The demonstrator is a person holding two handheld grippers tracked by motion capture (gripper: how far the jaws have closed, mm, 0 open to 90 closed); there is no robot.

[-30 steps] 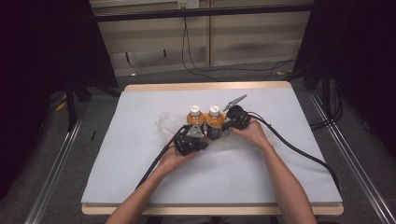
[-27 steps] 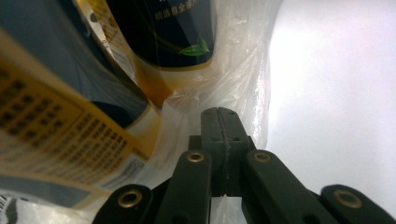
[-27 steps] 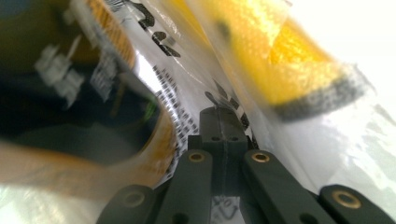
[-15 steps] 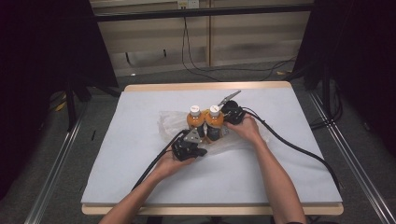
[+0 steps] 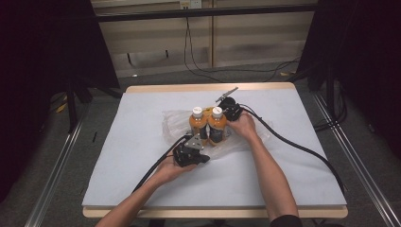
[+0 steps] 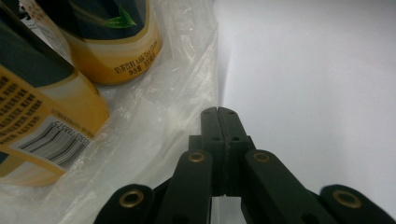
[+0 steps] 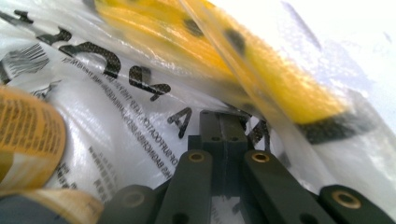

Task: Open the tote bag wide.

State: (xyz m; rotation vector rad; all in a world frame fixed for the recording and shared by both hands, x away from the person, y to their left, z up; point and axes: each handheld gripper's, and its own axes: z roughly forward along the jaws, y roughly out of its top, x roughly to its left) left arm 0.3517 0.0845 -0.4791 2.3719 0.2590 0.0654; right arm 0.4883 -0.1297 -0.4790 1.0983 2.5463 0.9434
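Observation:
Two orange drink bottles with white caps [image 5: 198, 124] [image 5: 216, 125] stand side by side on a clear plastic bag [image 5: 172, 124] at the middle of the table. My left gripper [image 5: 197, 144] is just in front of them, its jaws shut [image 6: 219, 112] at the bag's edge [image 6: 182, 79], with both bottles [image 6: 42, 121] [image 6: 116, 42] close on its left. My right gripper [image 5: 228, 118] is beside the right-hand bottle, jaws shut [image 7: 223, 116] against the printed bag film [image 7: 116, 116]. A yellow bottle [image 7: 261, 70] shows blurred through the film. Whether film is pinched I cannot tell.
A white sheet [image 5: 307, 142] covers the table, with wide bare areas left, right and front of the bottles. Black cables [image 5: 293, 144] [image 5: 156, 168] trail from both grippers toward the table's front edge. Dark curtains and metal rails flank the table.
The left gripper has drawn back a little toward the person. The right gripper has shifted slightly left, closer behind the right-hand bottle. The bottles stay upright in place.

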